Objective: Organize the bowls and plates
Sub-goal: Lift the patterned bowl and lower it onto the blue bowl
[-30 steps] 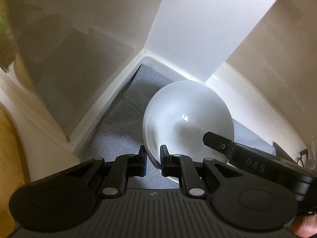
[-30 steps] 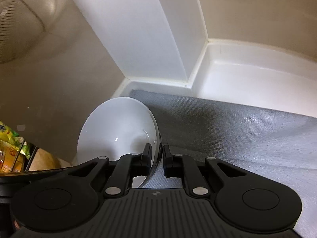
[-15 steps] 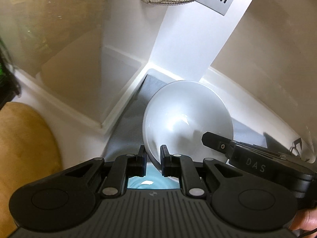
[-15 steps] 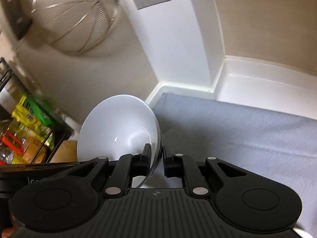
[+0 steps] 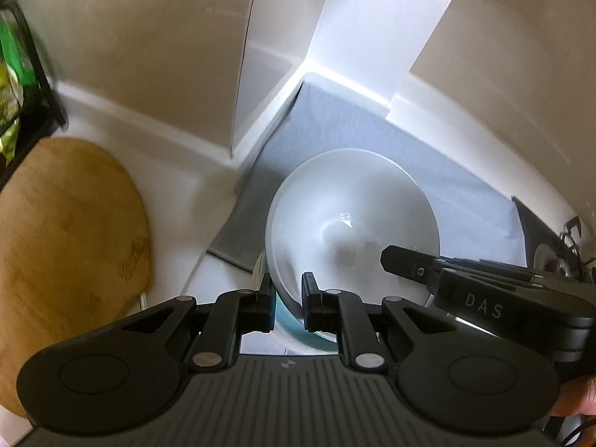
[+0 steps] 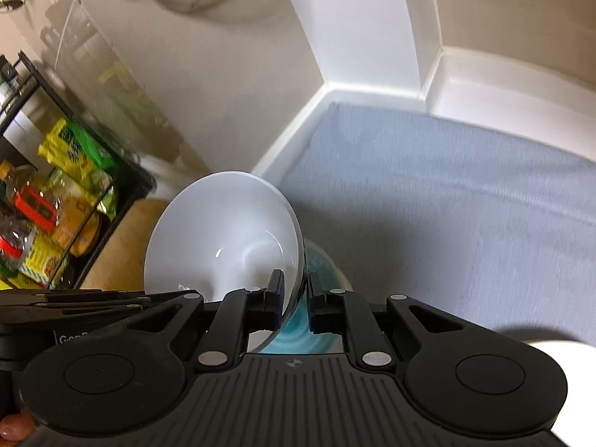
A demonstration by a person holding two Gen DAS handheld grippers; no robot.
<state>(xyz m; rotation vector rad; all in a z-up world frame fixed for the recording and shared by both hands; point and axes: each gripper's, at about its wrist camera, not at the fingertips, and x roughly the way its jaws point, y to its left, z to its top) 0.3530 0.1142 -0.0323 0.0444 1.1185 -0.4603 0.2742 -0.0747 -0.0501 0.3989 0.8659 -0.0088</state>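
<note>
A white bowl [image 5: 350, 219] is held by its rim from two sides. My left gripper [image 5: 288, 298] is shut on its near-left rim. My right gripper [image 6: 296, 294] is shut on the opposite rim, with the white bowl [image 6: 223, 234] tilted to its left. The right gripper's finger also shows in the left wrist view [image 5: 413, 264]. A teal-glazed dish [image 6: 313, 316] sits just below the bowl, and its edge shows in the left wrist view [image 5: 294, 324].
A grey mat [image 6: 447, 193] covers the counter corner by white walls [image 5: 357, 29]. A wooden board [image 5: 63, 253] lies at left. A black rack with snack packets [image 6: 56, 193] stands at far left. A white rim [image 6: 558, 357] shows at lower right.
Both grippers have pulled the white bowl back away from the corner. The teal dish, the wooden board and the rack have come into view.
</note>
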